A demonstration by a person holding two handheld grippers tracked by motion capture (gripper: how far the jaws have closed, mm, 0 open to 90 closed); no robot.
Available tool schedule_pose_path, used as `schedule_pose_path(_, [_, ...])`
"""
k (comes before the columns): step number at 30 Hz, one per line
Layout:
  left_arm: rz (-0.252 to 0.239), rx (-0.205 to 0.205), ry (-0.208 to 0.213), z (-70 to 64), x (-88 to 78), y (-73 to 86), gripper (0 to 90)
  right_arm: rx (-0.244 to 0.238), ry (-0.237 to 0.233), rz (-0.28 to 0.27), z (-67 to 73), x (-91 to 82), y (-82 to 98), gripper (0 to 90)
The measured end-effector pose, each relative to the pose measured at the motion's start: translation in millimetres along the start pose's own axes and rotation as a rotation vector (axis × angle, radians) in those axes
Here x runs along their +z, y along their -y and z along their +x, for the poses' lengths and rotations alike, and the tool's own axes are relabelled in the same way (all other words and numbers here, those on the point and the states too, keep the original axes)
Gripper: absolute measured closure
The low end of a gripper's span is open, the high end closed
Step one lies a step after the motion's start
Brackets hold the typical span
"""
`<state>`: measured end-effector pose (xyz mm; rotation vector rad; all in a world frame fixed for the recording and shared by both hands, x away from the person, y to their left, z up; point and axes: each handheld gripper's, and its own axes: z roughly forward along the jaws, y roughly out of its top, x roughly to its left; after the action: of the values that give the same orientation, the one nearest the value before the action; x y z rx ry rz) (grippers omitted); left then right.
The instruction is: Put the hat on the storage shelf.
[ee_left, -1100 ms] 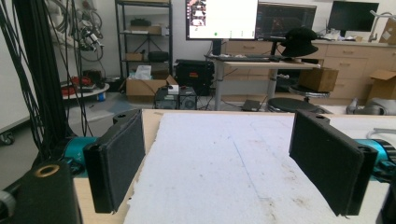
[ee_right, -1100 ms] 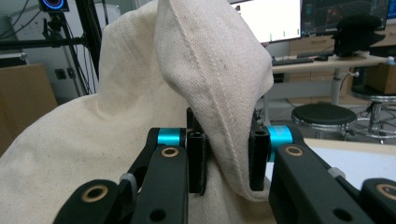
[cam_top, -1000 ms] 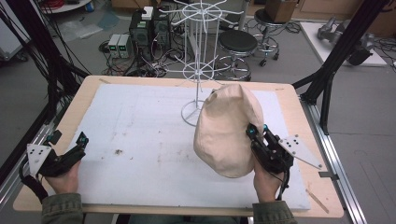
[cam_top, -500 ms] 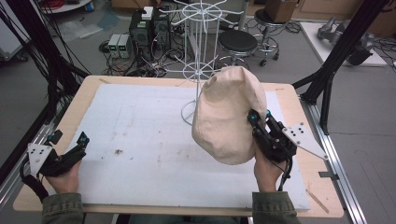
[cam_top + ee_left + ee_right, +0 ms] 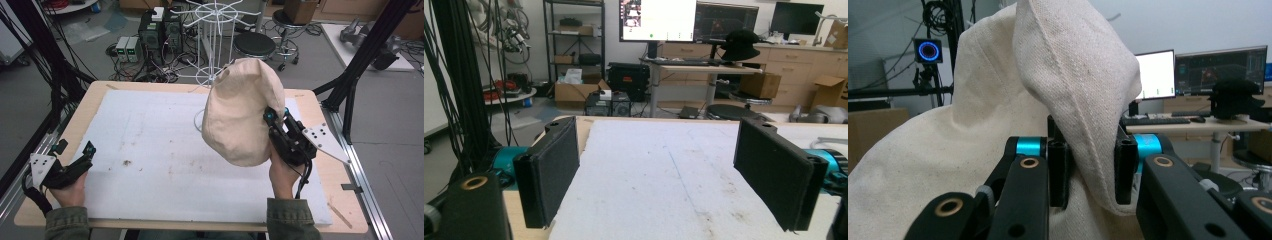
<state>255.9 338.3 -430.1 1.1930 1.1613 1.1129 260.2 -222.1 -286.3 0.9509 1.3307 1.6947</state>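
Behind, a wire rack (image 5: pixel 214 30) stands on the table (image 5: pixel 310 100); right claw (image 5: pixel 276 121) clenched on the cream hat (image 5: pixel 240 115), left claw (image 5: pixel 75 160) released.

Hat (image 5: pixel 242 117) up off the worktop (image 5: pixel 150 135), right side, before the wire rack (image 5: pixel 215 45); right gripper (image 5: pixel 274 120) just beside it, left gripper (image 5: pixel 87 150) well apart.

Lab — monitors (image 5: pixel 659 20), cable-hung racks (image 5: pixel 574 45)

Lifting the cream cap (image 5: pixel 242 117) higher off the white board (image 5: pixel 150 150), pinched in the right gripper (image 5: pixel 272 116). Drifting back toward the wire rack (image 5: pixel 214 45).
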Motion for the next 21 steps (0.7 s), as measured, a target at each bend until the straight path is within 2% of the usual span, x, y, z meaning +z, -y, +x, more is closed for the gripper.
schedule_pose_path(11, [-0.001,-0.002,0.0,0.6,-0.2,-0.1,18.6,-0.013,-0.017,-0.065,8.0,8.7,-17.3,75.8])
schedule_pose_path(21, [0.0,-0.002,0.001,0.6,0.0,0.1,18.5,-0.015,-0.012,-0.111,10.0,15.6,-32.2,75.5])
